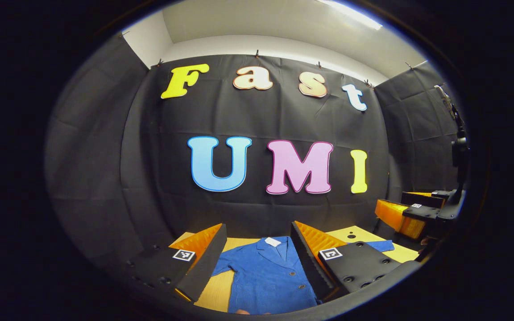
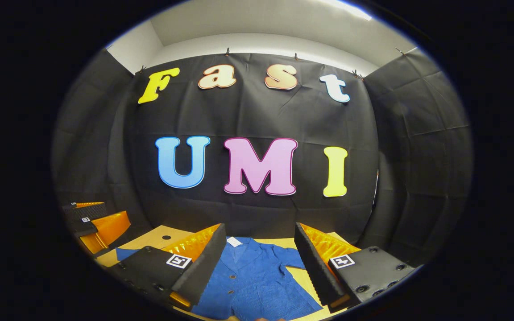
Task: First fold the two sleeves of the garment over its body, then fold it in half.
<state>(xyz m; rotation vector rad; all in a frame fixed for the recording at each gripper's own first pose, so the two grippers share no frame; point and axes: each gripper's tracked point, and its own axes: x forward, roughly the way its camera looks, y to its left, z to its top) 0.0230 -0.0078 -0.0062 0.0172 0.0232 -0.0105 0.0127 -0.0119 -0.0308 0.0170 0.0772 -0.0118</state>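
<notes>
In the left gripper view my left gripper (image 1: 257, 263) hangs with fingers spread wide, holding nothing, above the blue shirt (image 1: 268, 276) lying flat on the wooden table (image 1: 214, 290). It looks soft, light and limp, so I'd pinch each sleeve (image 1: 221, 266) at its cuff. In the right gripper view my right gripper (image 2: 257, 263) is equally agape over the shirt. Black cloth walls close the booth in.
</notes>
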